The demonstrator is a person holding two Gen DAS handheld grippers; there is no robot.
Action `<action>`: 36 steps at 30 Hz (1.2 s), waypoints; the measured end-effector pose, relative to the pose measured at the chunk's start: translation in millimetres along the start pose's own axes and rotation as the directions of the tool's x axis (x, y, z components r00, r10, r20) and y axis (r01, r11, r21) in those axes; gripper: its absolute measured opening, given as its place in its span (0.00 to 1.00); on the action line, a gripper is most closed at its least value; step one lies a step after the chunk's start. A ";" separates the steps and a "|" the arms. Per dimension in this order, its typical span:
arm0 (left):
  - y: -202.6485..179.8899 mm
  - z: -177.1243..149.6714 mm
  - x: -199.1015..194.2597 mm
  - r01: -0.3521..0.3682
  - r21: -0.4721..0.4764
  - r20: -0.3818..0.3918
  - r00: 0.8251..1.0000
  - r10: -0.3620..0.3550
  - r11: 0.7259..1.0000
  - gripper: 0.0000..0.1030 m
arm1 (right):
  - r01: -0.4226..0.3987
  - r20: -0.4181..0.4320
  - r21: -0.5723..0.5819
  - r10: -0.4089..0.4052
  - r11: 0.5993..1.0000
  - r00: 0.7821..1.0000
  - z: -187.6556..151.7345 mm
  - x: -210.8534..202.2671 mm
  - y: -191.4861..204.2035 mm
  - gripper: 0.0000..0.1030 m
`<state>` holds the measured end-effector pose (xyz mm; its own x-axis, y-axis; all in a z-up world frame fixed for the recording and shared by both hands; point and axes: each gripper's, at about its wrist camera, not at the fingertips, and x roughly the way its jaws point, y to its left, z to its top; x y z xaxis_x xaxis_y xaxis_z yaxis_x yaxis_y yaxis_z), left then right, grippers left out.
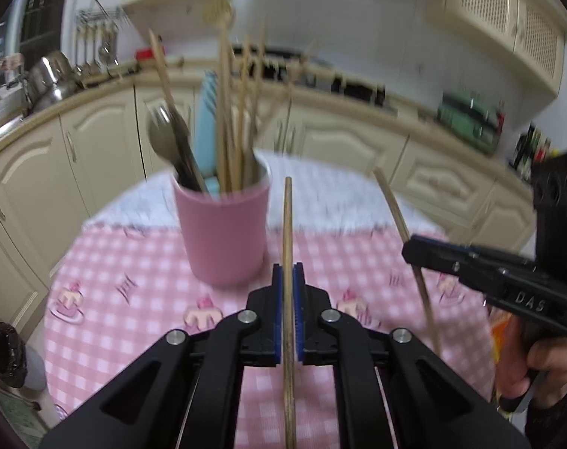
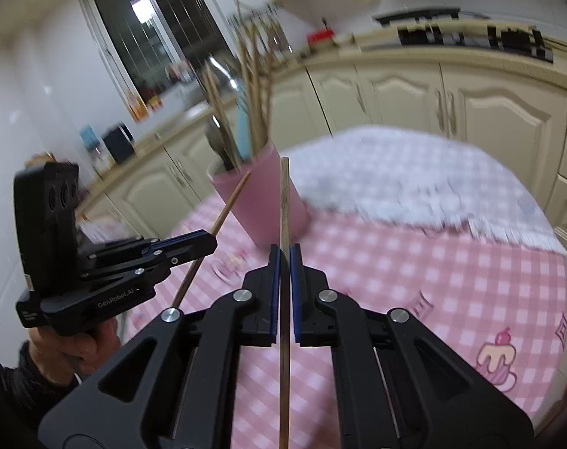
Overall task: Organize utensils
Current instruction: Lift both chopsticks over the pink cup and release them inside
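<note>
I am holding the pink utensil cup [image 1: 223, 232] in view at left on the bench [image 1: 133, 262]; it is carrying chopsticks, a spoon [image 1: 162, 138] and a blue utensil [image 1: 205, 127]. My left gripper [image 1: 287, 273] is clamping one wooden chopstick [image 1: 287, 224] upright. My right gripper [image 2: 285, 258] is clamping a second chopstick [image 2: 284, 205], near the cup.
</note>
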<state>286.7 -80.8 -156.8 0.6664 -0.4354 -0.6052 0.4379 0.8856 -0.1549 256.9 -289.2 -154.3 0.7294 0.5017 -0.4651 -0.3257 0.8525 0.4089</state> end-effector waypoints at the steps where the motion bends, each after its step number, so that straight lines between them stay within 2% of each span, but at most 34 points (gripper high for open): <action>1: 0.1 3.0 -4.6 -0.003 -0.001 0.025 1.000 0.003 1.000 0.05 | -0.005 0.020 -0.003 0.005 1.000 1.000 3.9 -1.0 1.4 0.06; 7: 15.0 24.0 -38.1 -0.031 -0.039 0.180 0.983 0.037 0.999 0.05 | -0.060 0.134 -0.027 0.063 0.998 0.989 30.2 -8.4 19.3 0.06; 12: 27.5 47.7 -56.4 -0.031 -0.060 0.303 0.952 0.048 0.998 0.05 | -0.078 0.204 -0.065 0.089 0.995 0.975 65.8 -15.5 37.6 0.06; 15: 31.3 70.1 -63.9 -0.028 -0.069 0.376 0.925 0.052 0.997 0.05 | -0.082 0.249 -0.096 0.104 0.992 0.963 93.0 -17.6 48.7 0.06; 22: 36.7 121.0 -69.0 -0.022 -0.077 0.530 0.846 0.059 0.997 0.05 | -0.084 0.309 -0.160 0.130 0.984 0.942 143.6 -18.0 69.6 0.06; 26: 40.1 144.6 -58.0 -0.035 -0.094 0.577 0.813 0.084 0.995 0.05 | -0.062 0.331 -0.190 0.123 0.980 0.936 166.7 -10.5 76.1 0.06; 30: 46.5 161.5 -41.9 -0.041 -0.117 0.616 0.781 0.105 0.992 0.05 | -0.039 0.329 -0.207 0.107 0.978 0.938 179.0 3.0 75.3 0.06; 33: 50.3 165.9 -28.2 -0.036 -0.132 0.636 0.764 0.112 0.991 0.05 | -0.024 0.317 -0.214 0.092 0.976 0.944 178.1 15.5 70.4 0.06; 36: 53.4 163.3 -14.2 -0.035 -0.140 0.642 0.757 0.117 0.990 0.05 | -0.017 0.295 -0.208 0.079 0.978 0.952 174.5 30.2 61.7 0.06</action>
<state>399.2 -53.8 -29.0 0.9437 -0.3299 0.0251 0.3259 0.9140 -0.2415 363.9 -247.0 -6.0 0.8462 0.5018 -0.1791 -0.4557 0.8558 0.2447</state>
